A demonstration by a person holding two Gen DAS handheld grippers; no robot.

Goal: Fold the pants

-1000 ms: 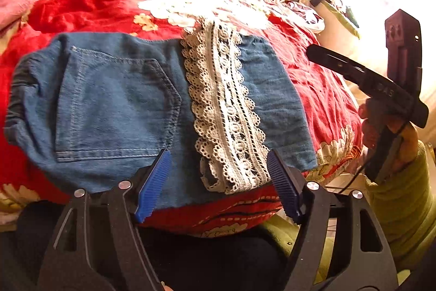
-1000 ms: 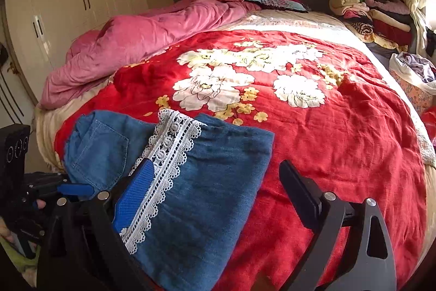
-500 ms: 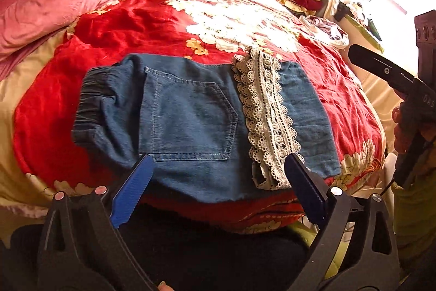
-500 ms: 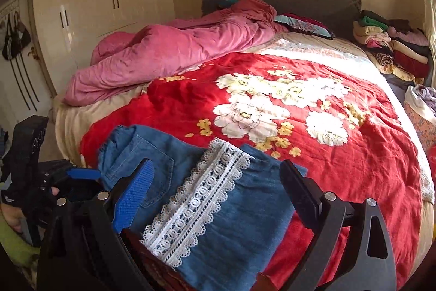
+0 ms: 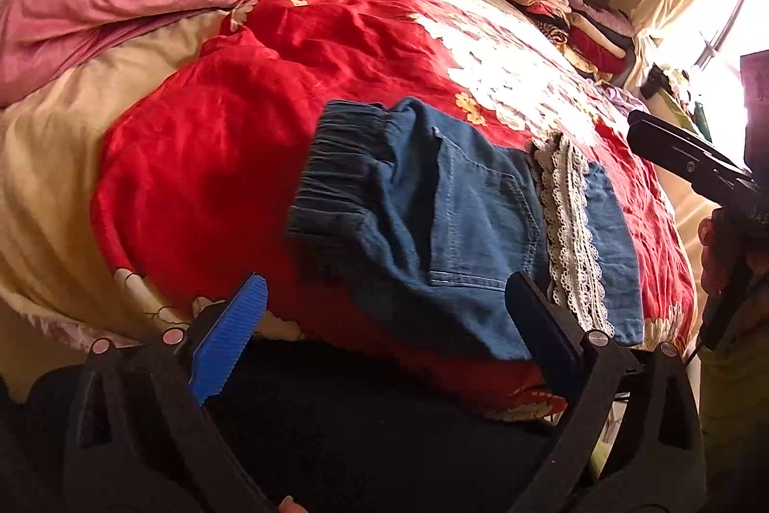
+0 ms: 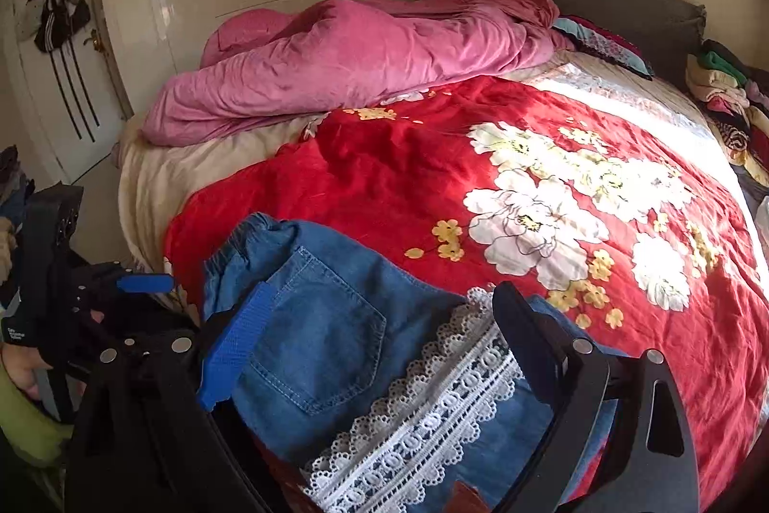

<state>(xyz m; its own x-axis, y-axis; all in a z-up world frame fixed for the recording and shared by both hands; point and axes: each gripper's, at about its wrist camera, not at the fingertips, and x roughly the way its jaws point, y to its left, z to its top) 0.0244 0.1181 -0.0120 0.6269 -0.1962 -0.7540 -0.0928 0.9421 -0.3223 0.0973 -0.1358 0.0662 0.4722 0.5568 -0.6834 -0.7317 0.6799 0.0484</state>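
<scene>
Pants lie folded on the red blanket (lace trim on top); both grippers — left, right — hover near them, jaws apart, holding nothing.

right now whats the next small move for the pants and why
Probably nothing more than backing both grippers off. The pants lie folded into a compact stack on the red blanket, lace hem across the top, waistband at one end. The left gripper and right gripper are both open and hold nothing.
</scene>
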